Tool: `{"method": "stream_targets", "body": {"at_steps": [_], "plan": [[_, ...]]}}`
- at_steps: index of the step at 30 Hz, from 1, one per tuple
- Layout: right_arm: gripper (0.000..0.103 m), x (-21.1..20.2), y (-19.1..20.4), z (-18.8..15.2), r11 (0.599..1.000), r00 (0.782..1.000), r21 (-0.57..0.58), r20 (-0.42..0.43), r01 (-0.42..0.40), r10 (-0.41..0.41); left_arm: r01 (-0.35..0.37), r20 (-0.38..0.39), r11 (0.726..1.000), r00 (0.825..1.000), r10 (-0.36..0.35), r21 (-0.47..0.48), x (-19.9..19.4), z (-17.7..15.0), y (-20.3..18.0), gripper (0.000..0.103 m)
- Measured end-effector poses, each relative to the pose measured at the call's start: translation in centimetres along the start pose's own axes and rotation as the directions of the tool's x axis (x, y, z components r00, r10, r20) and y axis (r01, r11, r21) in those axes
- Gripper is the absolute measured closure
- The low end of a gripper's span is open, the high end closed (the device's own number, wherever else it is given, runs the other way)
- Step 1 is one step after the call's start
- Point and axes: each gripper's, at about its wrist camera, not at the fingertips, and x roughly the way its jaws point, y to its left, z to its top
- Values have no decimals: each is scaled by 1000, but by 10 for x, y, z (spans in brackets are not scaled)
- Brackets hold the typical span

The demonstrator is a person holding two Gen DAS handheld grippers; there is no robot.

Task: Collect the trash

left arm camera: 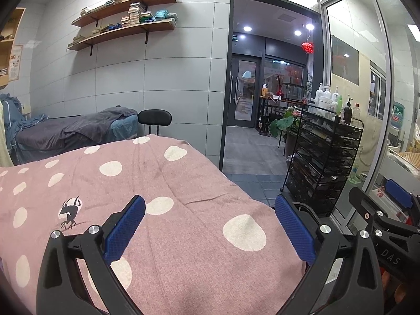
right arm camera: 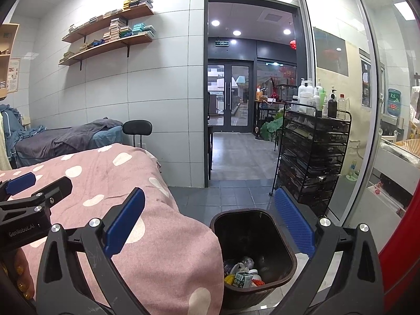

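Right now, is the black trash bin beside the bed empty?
No, the black trash bin already holds several pieces of trash at its bottom, seen in the right wrist view.

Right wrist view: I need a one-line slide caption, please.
Open right hand-held gripper above a dark trash bin holding mixed litter, beside a pink polka-dot bed.

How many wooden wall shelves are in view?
2. Upper shelf and lower shelf, one above the other on the tiled wall left of the doorway, both stacked with boxes. A cabinet at the far left edge is cropped.

Empty, wide-open left gripper (left arm camera: 210,232) above pink dotted blanket (left arm camera: 183,173)
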Motion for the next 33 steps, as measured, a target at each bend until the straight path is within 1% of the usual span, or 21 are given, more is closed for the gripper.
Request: {"method": "stream_targets", "body": {"at_steps": [17,33], "plan": [[5,0,-2,-1,1000,1000,5,-6,2,-2,5,-11,1000,1000,-5,-14,0,0,0,6],[5,-1,-2,1,1000,1000,6,-13,5,-5,9,-4,1000,1000,-9,-15,-2,0,0,6]]}}
